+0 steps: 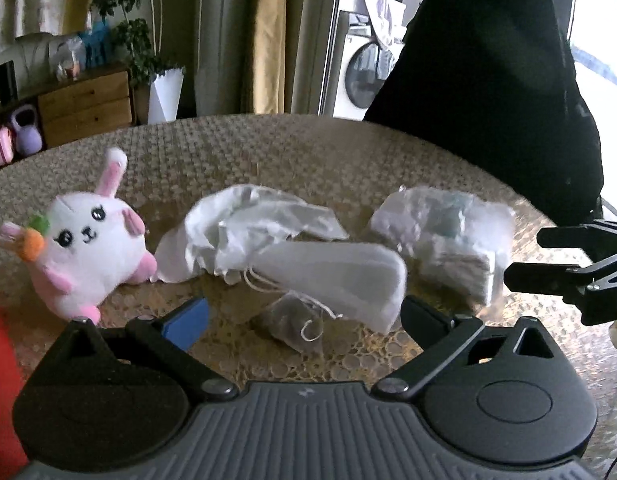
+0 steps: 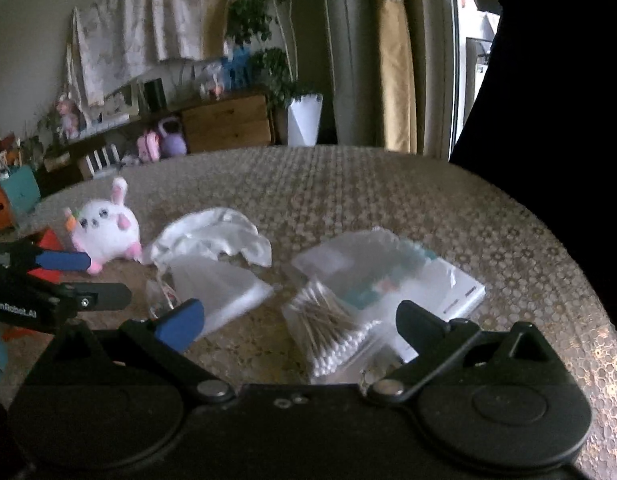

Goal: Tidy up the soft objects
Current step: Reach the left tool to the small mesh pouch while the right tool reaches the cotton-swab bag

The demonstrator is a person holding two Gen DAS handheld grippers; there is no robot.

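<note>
Both tools hover over the lace-covered counter [image 1: 292,144] with jaws spread wide, gripping nothing. Nearest the left tool [image 1: 304,316] lies a white pad pack [image 1: 340,280]; nearest the right tool [image 2: 300,320], a bag of cotton swabs [image 2: 328,328]. Behind sit crumpled white cloth [image 1: 248,232] and a tissue packet [image 2: 392,276]. Farther left sits the bunny plush [image 1: 88,248].

Wooden dresser [image 2: 228,122], curtains [image 2: 394,56], washing machine [image 1: 364,76]

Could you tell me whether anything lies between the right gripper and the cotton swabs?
Nothing visible does. The right gripper is open, and the cotton swabs lie directly ahead between its fingers on the table, with no other object in front of them.
</note>
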